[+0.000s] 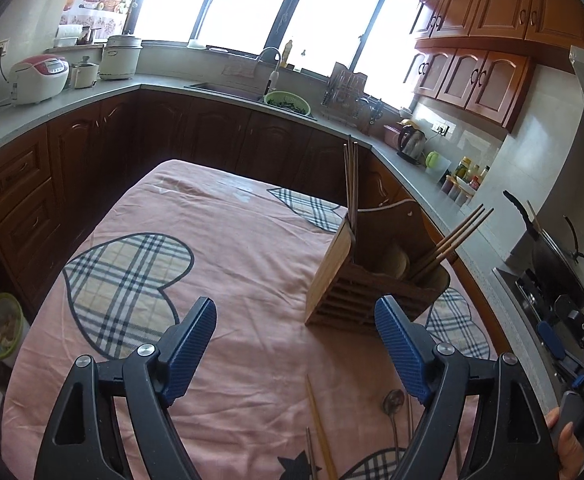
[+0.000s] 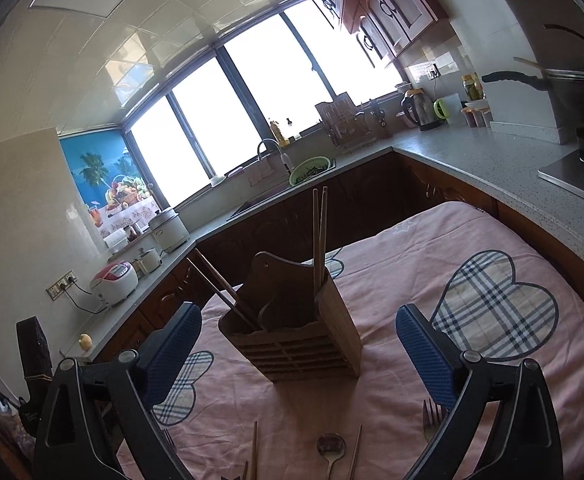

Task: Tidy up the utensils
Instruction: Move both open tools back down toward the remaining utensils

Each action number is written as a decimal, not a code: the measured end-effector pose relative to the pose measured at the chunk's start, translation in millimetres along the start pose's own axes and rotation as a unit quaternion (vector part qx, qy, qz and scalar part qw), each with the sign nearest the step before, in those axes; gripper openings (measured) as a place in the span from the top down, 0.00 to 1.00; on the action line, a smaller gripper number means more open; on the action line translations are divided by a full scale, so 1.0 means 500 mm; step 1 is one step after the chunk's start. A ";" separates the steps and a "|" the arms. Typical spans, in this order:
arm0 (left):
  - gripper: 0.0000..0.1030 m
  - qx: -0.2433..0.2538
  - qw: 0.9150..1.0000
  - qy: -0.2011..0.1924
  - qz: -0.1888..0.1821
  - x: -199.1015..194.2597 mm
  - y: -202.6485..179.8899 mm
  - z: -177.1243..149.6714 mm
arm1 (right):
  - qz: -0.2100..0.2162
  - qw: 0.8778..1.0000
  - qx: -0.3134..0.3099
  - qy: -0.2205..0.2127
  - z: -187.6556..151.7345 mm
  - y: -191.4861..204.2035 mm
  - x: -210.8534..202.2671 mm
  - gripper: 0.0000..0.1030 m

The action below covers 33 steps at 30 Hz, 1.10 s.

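A wooden utensil holder stands on the pink cloth, and shows in the right wrist view too. Chopsticks stand in one compartment and more chopsticks lean in another; they also show in the right wrist view. Loose on the cloth near me lie a metal spoon, a fork and loose chopsticks. My left gripper is open and empty, above the cloth before the holder. My right gripper is open and empty, facing the holder.
The table with the pink cloth stands inside a U-shaped kitchen counter. A sink with a green colander, a rice cooker, a kettle and a stove with a pan stand around it.
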<state>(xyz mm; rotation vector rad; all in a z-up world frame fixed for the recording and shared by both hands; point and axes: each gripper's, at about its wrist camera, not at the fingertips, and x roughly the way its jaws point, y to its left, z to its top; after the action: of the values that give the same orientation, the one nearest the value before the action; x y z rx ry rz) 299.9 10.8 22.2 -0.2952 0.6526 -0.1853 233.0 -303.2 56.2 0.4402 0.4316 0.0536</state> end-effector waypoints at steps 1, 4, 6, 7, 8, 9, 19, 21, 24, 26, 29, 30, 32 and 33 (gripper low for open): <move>0.21 0.000 1.000 0.004 0.000 -0.010 0.000 -0.003 | -0.001 1.000 0.001 0.002 -0.005 -0.003 -0.006 0.04; 0.21 -0.001 1.000 0.012 0.003 -0.035 0.001 -0.016 | -0.006 1.000 0.005 0.010 -0.024 -0.009 -0.026 0.04; 0.21 -0.004 1.000 0.015 0.005 -0.053 0.003 -0.027 | -0.012 1.000 0.006 0.015 -0.039 -0.012 -0.039 0.04; 0.21 -0.006 1.000 0.017 0.006 -0.057 0.002 -0.028 | -0.014 1.000 0.006 0.018 -0.049 -0.014 -0.045 0.04; 0.21 -0.009 1.000 0.019 0.006 -0.062 0.007 -0.033 | -0.014 1.000 0.006 0.021 -0.058 -0.015 -0.051 0.04; 0.21 -0.012 1.000 0.022 0.006 -0.069 0.010 -0.039 | -0.015 1.000 0.006 0.024 -0.066 -0.015 -0.055 0.04; 0.21 -0.011 0.999 0.044 0.020 -0.106 0.010 -0.080 | -0.039 0.997 -0.005 0.061 -0.149 -0.021 -0.083 0.04; 0.21 -0.008 0.998 0.048 0.026 -0.108 0.006 -0.087 | -0.047 0.997 -0.012 0.065 -0.160 -0.019 -0.088 0.04; 0.21 -0.003 0.998 0.052 0.032 -0.111 0.001 -0.096 | -0.056 0.996 -0.024 0.067 -0.172 -0.012 -0.093 0.04; 0.21 0.000 0.998 0.057 0.033 -0.108 -0.002 -0.101 | -0.059 0.995 -0.030 0.069 -0.178 -0.010 -0.094 0.04; 0.21 0.006 0.998 0.060 0.035 -0.111 -0.007 -0.107 | -0.063 0.995 -0.036 0.075 -0.189 -0.009 -0.091 0.04; 0.21 0.010 0.997 0.060 0.037 -0.110 -0.009 -0.107 | -0.063 0.994 -0.037 0.077 -0.191 -0.009 -0.090 0.04; 0.21 0.014 0.997 0.062 0.039 -0.108 -0.013 -0.106 | -0.065 0.994 -0.038 0.080 -0.196 -0.009 -0.089 0.04; 0.21 0.015 0.997 0.062 0.039 -0.108 -0.014 -0.106 | -0.066 0.994 -0.038 0.081 -0.197 -0.010 -0.088 0.04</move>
<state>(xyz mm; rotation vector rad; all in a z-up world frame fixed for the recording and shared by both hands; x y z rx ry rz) 224.3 6.8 15.1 -0.2304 0.7832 -0.1392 151.8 -274.3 -8.9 0.3321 0.6157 -0.0232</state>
